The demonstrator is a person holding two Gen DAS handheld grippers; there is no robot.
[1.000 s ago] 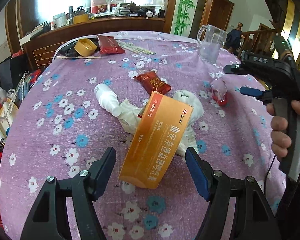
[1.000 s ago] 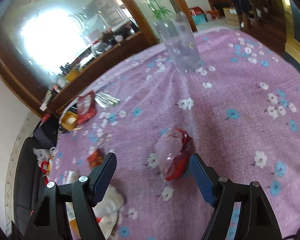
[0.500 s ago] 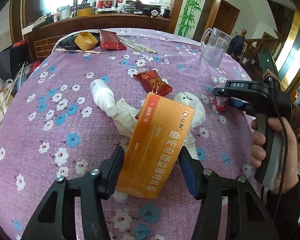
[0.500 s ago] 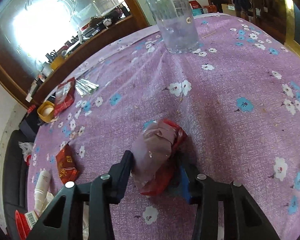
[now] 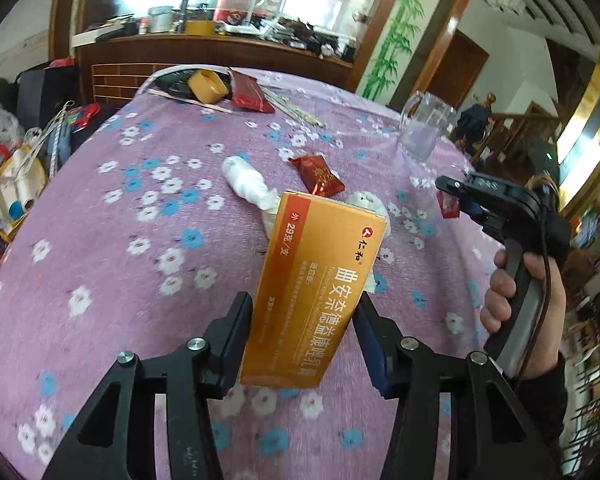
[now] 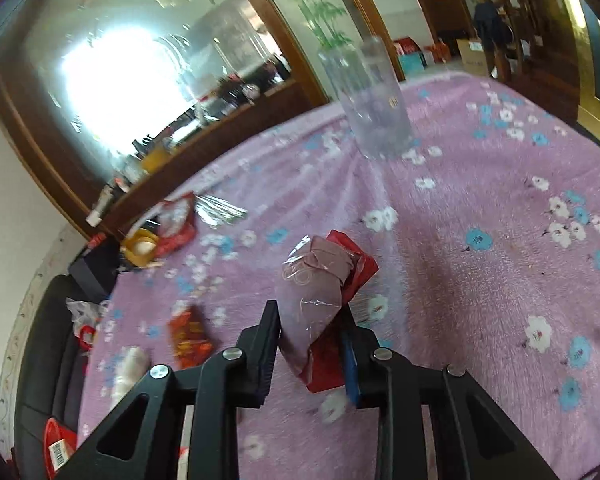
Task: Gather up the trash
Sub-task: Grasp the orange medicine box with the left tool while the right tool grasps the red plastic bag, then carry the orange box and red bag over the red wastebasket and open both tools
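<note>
Left wrist view: the left gripper (image 5: 304, 336) clamps an orange box (image 5: 316, 288) between its two fingers, the jaws having just closed in on its sides. The box stands tilted, its top end leaning away toward the middle of the table (image 5: 120, 240), which wears a purple flowered cloth. Just behind the box lie crumpled white tissues (image 5: 368, 204), a white bottle (image 5: 246, 180) on its side and a red wrapper (image 5: 318, 176). A clear jug (image 5: 424, 130) stands farther back to the right. At the right edge a hand (image 5: 528, 304) holds the right gripper (image 5: 456, 200), with something red at its tip.

Right wrist view: the right gripper (image 6: 312, 344) has just been closing, and its narrow jaws pinch a crumpled red and clear plastic wrapper (image 6: 320, 300), which sticks up above the fingers. The jug (image 6: 372, 108) stands beyond it on the cloth. Another red wrapper (image 6: 190, 338) lies to the left, blurred.
</note>
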